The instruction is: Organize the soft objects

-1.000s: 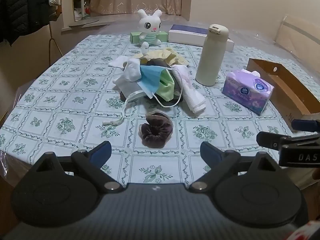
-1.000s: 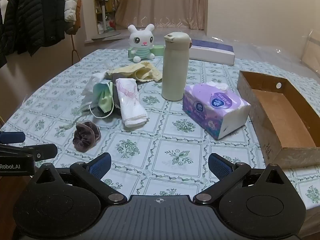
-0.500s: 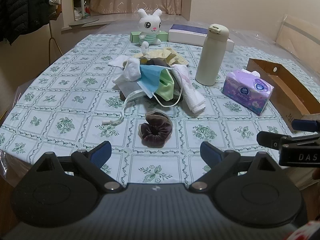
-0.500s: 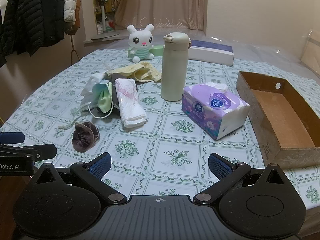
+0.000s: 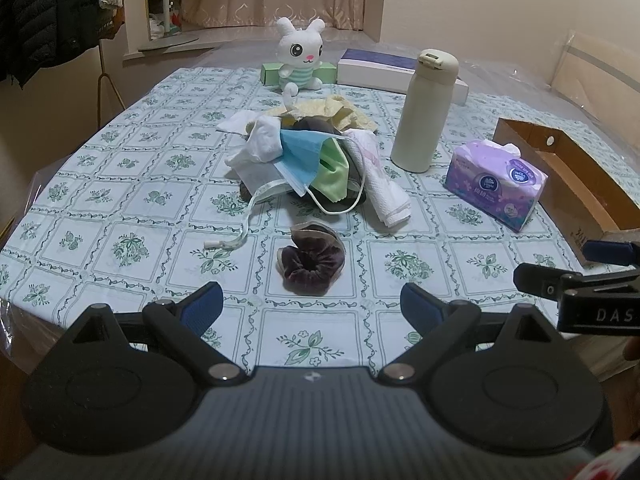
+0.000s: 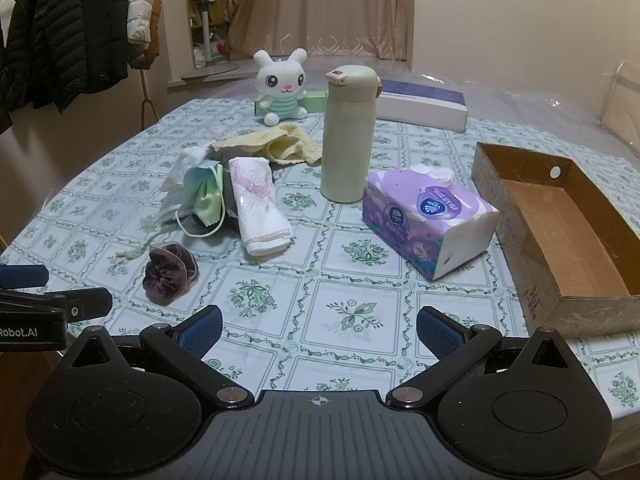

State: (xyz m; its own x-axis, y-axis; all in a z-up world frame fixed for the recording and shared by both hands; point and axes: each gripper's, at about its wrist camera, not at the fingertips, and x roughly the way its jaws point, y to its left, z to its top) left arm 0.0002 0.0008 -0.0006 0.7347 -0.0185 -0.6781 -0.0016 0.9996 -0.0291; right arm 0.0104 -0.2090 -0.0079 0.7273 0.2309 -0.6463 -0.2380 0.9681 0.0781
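A dark brown velvet scrunchie (image 5: 311, 258) lies on the tablecloth just beyond my open, empty left gripper (image 5: 311, 306); it also shows in the right wrist view (image 6: 170, 268). Behind it is a pile of soft things: a blue face mask (image 5: 300, 156), a green cloth (image 5: 334, 174), a folded white towel (image 6: 258, 204), a yellow cloth (image 6: 280, 146). A plush bunny (image 6: 282, 88) sits at the back. An empty cardboard box (image 6: 560, 224) is at the right. My right gripper (image 6: 319, 326) is open and empty near the table's front edge.
A cream thermos bottle (image 6: 350, 134) stands upright mid-table. A purple tissue pack (image 6: 430, 218) lies between it and the box. A white and purple flat box (image 6: 420, 104) and a green box (image 5: 270, 74) sit at the back. Coats (image 6: 68, 28) hang at the left.
Both grippers have crept slightly forward; nothing on the table has moved and both stay open.
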